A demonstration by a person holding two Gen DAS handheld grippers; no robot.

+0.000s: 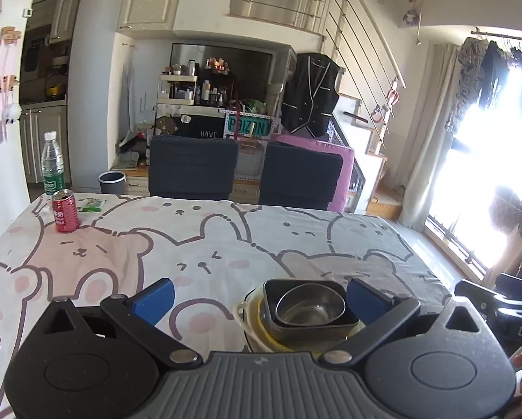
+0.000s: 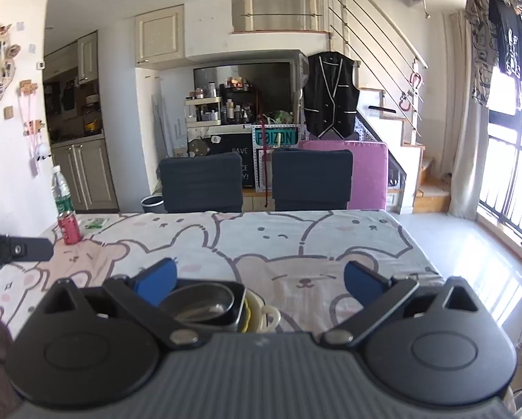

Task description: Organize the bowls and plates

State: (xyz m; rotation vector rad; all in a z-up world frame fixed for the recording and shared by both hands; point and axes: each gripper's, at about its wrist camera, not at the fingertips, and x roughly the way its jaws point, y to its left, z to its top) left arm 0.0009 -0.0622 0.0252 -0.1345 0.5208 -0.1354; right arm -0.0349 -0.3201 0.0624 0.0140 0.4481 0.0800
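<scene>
Nearest the cameras, the left gripper (image 1: pixel 259 296) and the right gripper (image 2: pixel 261 277) both stood with their blue fingers (image 1: pixel 154 300) spread as wide as they go, holding nothing and touching nothing; the pads sat clear of the dishes on either side. Just beyond them, at the near edge of the surface (image 1: pixel 226 244), sat the nested stack: a round steel bowl (image 1: pixel 310 305) resting inside a dark square bowl (image 1: pixel 278 321), which in turn sat on a pale plate (image 1: pixel 241 314) with a yellowish layer showing at its rim. Judging from the task, the pieces were nested that way to gather the dishes into one compact pile, smaller inside larger, so the stack would stay stable. In the left wrist view the stack lay toward the right finger; in the right wrist view the same stack (image 2: pixel 205 305) lay toward the left finger, so it sat between the two grippers. With both sets of fingers empty, the stacking looked finished or close to it. Farther off, at the far left corner, a red can (image 1: pixel 65 214) and a water bottle (image 1: pixel 53 164) stood side by side, well apart from the dishes. Two dark chairs (image 1: pixel 193 167) waited behind the surface.
</scene>
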